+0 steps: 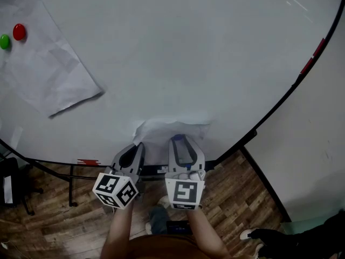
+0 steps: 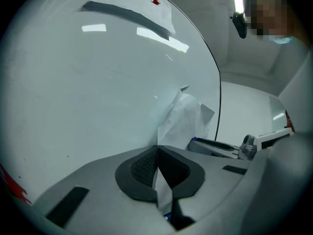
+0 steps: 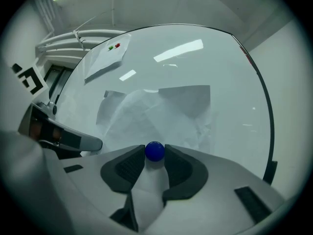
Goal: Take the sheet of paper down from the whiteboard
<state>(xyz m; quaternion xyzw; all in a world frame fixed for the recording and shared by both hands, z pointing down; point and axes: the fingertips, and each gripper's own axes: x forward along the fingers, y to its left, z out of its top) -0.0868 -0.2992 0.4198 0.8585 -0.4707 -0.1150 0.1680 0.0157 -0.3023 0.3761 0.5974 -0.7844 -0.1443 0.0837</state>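
A crumpled white sheet of paper [image 1: 173, 130] hangs low on the whiteboard [image 1: 188, 53], just above its bottom edge. My left gripper [image 1: 137, 148] is shut on the sheet's lower left edge; in the left gripper view the paper [image 2: 188, 119] runs down between the closed pads [image 2: 142, 168]. My right gripper [image 1: 181, 142] is at the sheet's lower middle. In the right gripper view a blue ball magnet [image 3: 155, 151] sits between its fingertips, touching both, with the sheet [image 3: 161, 111] behind it.
A second sheet [image 1: 48, 74] hangs at the board's upper left under a red magnet [image 1: 19, 32] and a green magnet [image 1: 5, 41]. The board's black frame [image 1: 280, 99] curves down the right side. Below is wooden floor, with a shoe [image 1: 253, 234].
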